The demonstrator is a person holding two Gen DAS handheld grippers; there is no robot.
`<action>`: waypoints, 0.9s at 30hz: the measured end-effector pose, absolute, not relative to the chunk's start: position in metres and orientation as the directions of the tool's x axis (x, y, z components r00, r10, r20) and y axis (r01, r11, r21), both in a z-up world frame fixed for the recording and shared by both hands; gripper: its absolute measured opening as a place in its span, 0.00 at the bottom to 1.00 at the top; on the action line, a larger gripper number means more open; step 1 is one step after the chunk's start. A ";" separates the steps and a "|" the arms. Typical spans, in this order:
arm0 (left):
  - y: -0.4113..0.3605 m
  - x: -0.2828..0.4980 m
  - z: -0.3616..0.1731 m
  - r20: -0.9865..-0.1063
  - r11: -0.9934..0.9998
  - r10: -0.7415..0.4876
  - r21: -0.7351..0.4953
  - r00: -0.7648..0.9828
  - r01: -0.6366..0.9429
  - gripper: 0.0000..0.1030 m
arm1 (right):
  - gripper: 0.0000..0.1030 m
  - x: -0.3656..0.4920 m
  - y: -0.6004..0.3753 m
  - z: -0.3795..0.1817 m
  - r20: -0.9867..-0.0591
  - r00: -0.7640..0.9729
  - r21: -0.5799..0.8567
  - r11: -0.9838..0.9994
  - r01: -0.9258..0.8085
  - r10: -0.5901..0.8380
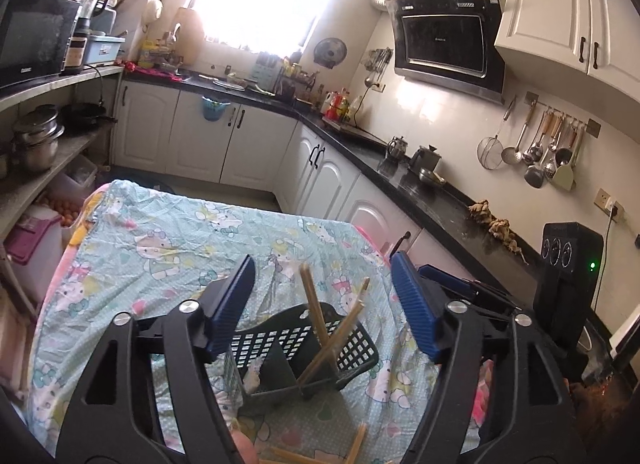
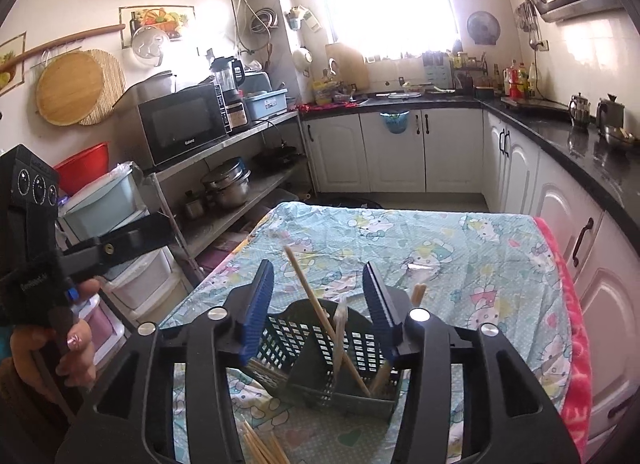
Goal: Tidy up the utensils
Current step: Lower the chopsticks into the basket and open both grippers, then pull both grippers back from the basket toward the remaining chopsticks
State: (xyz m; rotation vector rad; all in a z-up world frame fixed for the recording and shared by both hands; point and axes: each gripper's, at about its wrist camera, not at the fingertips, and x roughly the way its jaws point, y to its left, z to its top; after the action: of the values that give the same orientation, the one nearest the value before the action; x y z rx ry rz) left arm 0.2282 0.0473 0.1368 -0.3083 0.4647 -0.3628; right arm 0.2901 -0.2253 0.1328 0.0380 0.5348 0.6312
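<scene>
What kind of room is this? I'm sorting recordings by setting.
A home kitchen, most likely: a range hood on the tiled wall, ladles and a strainer on a wall rack, and a microwave on a metal shelf.

Utensil basket (image 2: 320, 360): dark perforated plastic, divided, upright on cloth | chopsticks (image 2: 324, 316): tan, several leaning crossed inside right compartment | loose chopsticks (image 2: 260, 446): flat on cloth, near basket front

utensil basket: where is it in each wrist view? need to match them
Left wrist: basket low centre, between the open left gripper fingers, chopsticks leaning in it.
Right wrist: basket low centre, between the open right gripper fingers.
Shared landmark: microwave.
</scene>
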 end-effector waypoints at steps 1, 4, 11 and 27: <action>0.047 0.226 0.137 -0.374 0.890 -0.408 -0.368 0.833 0.270 0.66 | 0.49 0.288 -0.227 0.133 -0.462 0.680 0.188 0.812 -0.552 0.569; 0.047 0.217 0.140 -0.362 0.890 -0.408 -0.365 0.838 0.275 0.71 | 0.52 0.280 -0.228 0.135 -0.460 0.686 0.173 0.815 -0.554 0.564; 0.051 0.194 0.144 -0.344 0.896 -0.388 -0.359 0.855 0.262 0.88 | 0.59 0.258 -0.233 0.138 -0.452 0.696 0.137 0.815 -0.563 0.557; 0.061 0.150 0.117 -0.351 0.906 -0.339 -0.373 0.873 0.201 0.90 | 0.74 0.206 -0.239 0.128 -0.406 0.744 0.045 0.825 -0.564 0.530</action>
State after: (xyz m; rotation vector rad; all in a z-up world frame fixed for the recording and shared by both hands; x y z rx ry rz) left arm 0.1500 0.0615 0.1169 -0.3348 0.4236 -0.2876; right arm 0.2055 -0.2392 0.1277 -0.0828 0.4193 0.5998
